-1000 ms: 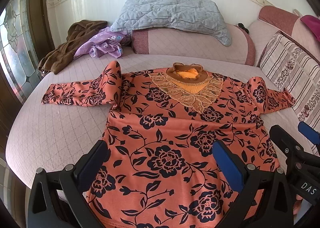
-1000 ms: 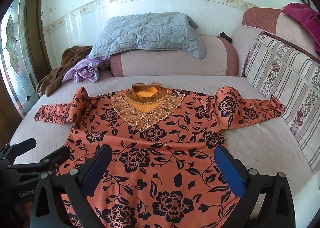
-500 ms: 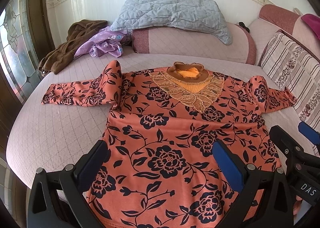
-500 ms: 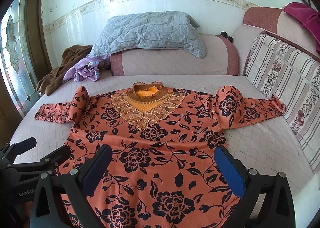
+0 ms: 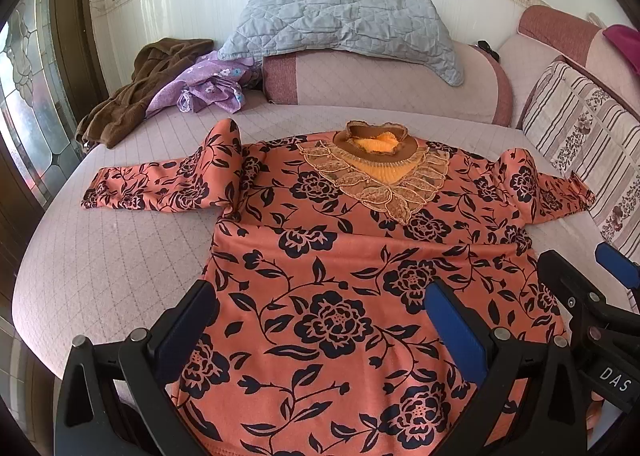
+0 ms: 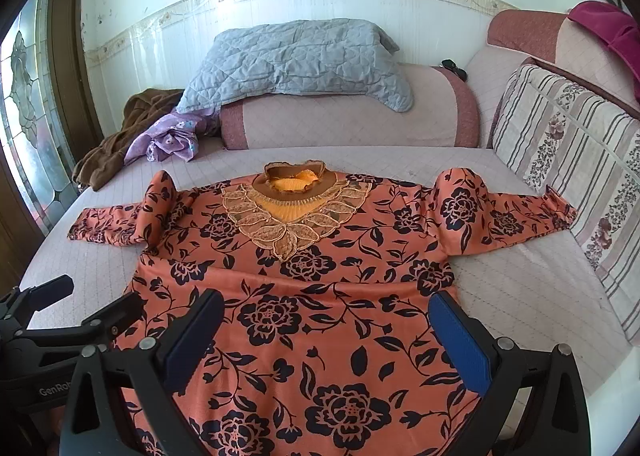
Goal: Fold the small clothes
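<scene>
An orange top with black flowers [image 5: 340, 256] lies flat, face up, on a pink quilted bed [image 5: 100, 256], sleeves spread left and right, gold lace collar at the far end. It also shows in the right wrist view [image 6: 320, 296]. My left gripper [image 5: 320, 320] is open and empty, above the lower body of the top. My right gripper [image 6: 328, 328] is open and empty, above the same part. The right gripper shows at the right edge of the left wrist view [image 5: 592, 296]; the left gripper shows at the left edge of the right wrist view [image 6: 60, 320].
A grey quilted blanket [image 5: 340, 23] lies on a pink bolster [image 5: 380, 83] at the head. Brown and purple clothes [image 5: 160, 91] are piled at the far left. A striped cushion [image 6: 572, 175] lines the right side. A glass door [image 5: 24, 95] stands left.
Both views have shifted very slightly; the top and both grippers look the same.
</scene>
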`<state>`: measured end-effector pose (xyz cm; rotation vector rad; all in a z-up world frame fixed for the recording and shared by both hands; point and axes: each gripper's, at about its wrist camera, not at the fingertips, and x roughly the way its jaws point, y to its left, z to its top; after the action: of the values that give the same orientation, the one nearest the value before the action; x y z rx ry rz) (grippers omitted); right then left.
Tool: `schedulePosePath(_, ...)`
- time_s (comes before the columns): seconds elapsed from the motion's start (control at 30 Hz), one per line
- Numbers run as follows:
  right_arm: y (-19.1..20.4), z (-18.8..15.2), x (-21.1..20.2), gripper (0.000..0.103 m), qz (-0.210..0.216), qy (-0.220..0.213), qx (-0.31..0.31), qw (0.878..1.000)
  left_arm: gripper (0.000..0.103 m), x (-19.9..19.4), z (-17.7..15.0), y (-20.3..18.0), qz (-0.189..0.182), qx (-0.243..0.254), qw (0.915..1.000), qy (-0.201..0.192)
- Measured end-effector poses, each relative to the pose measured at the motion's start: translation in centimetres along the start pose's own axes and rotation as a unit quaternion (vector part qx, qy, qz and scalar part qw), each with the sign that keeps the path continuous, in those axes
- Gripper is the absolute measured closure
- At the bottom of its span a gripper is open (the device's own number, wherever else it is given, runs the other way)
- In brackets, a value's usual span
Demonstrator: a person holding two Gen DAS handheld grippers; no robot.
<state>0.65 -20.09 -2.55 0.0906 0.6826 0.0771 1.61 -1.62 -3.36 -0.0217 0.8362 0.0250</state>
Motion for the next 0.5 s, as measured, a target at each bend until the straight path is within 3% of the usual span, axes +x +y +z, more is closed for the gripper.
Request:
schedulePosePath(0.37,-0.3,-0.1,1.2,0.0,0.011,0.011,0.007,1.0,0.0,1.5,0.1,0.5,-0.002,0.0,0.9999,0.013)
schedulePosePath(0.5,-3.9,-0.4,2.5,0.0,0.081,0.029,0.062,0.994,0.0,4.1,-0.2,4.7,0.01,-0.047,0.9982,0.037)
